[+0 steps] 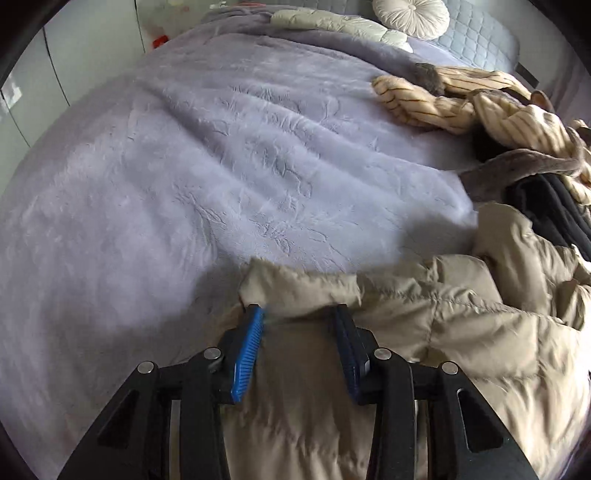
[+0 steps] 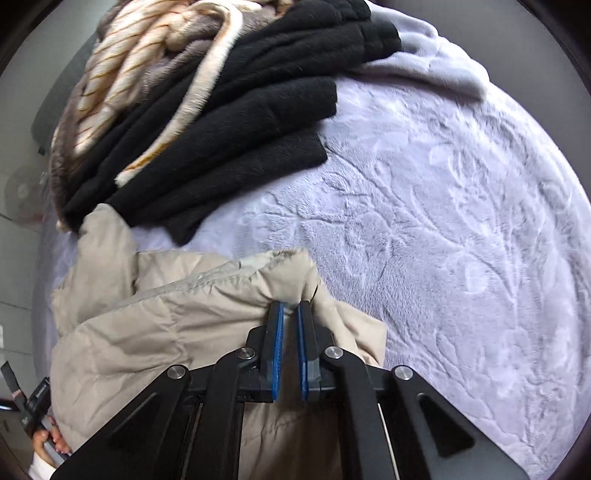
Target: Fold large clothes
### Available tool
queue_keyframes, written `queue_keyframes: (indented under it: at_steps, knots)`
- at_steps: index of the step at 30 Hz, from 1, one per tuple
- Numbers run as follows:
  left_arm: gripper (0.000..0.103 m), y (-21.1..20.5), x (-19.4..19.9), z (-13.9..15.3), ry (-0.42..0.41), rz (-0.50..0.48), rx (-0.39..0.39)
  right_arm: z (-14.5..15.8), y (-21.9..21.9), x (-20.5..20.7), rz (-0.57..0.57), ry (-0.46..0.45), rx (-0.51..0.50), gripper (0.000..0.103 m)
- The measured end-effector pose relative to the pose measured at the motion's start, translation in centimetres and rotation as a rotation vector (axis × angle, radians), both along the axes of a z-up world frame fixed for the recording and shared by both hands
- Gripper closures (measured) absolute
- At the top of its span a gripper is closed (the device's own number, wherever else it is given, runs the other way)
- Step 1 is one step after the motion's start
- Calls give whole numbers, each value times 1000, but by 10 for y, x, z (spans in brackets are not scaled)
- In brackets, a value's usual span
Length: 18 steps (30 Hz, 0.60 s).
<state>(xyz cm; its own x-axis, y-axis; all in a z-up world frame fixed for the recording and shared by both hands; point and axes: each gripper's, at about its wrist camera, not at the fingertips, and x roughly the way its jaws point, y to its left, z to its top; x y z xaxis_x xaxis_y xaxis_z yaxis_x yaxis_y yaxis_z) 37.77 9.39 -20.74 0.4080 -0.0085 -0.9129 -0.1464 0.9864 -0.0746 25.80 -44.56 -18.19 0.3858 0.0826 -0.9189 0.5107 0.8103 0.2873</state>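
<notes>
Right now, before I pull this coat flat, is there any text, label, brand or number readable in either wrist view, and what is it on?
No text can be read in either view.
Beige puffer coat: no tag or brand shows.
Black device at the lower left edge of the right wrist view: pale lettering, too small and blurred to read.
Black garment, striped garment and lavender blanket: no writing.

We are in a home bedroom: a bed under a lavender plush blanket point(image 1: 221, 166), a round pillow point(image 1: 410, 16) upper right, and closet doors point(image 1: 33, 92) far left.
</notes>
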Motion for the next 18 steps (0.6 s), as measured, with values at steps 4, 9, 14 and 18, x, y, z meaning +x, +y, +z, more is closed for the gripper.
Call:
queue_keyframes:
  at_steps: [4,9,14,18]
  knots:
    - [61,-11,4,-15,-1,-46,57,-16,-1,7,15,-1,-35,98]
    - [61,-11,9,-8,19,-40,72,-15,0,18,19,19,-79,99]
    - [61,1,-12,31,-10,-55,68,19,19,18,85,28,-191,93]
    - [61,4,-37,49,-16,-93,94,49,26,-1,77,-17,-192,93]
